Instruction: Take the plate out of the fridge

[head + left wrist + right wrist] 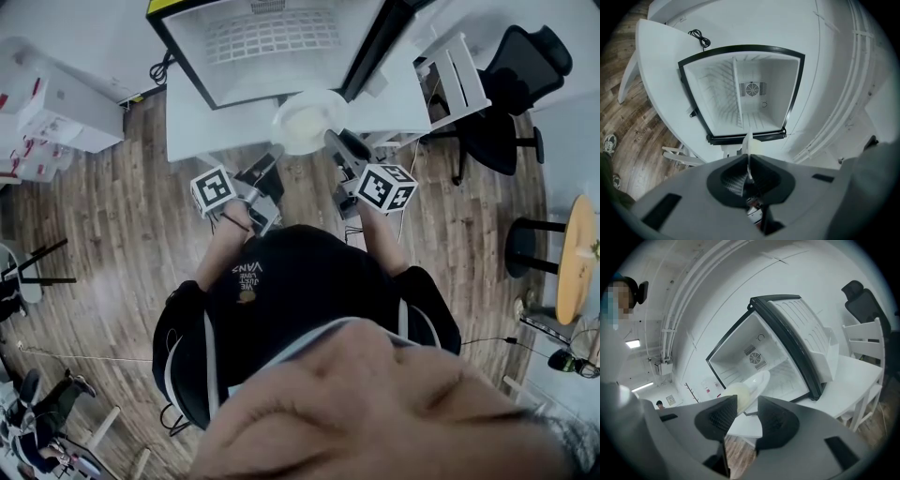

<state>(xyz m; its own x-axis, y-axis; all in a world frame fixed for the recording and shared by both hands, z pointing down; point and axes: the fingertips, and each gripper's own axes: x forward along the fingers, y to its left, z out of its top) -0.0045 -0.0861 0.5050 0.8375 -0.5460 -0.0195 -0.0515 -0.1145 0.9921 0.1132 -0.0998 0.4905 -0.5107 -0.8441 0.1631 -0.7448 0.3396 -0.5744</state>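
A white plate (307,120) with a pale round lump of food on it hangs just in front of the open white fridge (272,37). My left gripper (274,157) is shut on the plate's near-left rim. In the left gripper view that rim (748,143) shows edge-on between the closed jaws of the left gripper (748,158), with the empty fridge (743,93) beyond. My right gripper (333,141) is at the plate's right side. In the right gripper view the right gripper (746,406) stands open, and the plate (757,383) lies past its left jaw, not between the pads.
The fridge lies on a white table (192,127) with its door (806,338) swung open. A white chair (461,75) and a black office chair (525,89) stand to the right, a round wooden table (577,258) further right, and white boxes (56,112) to the left. A black cable (698,37) lies on the table.
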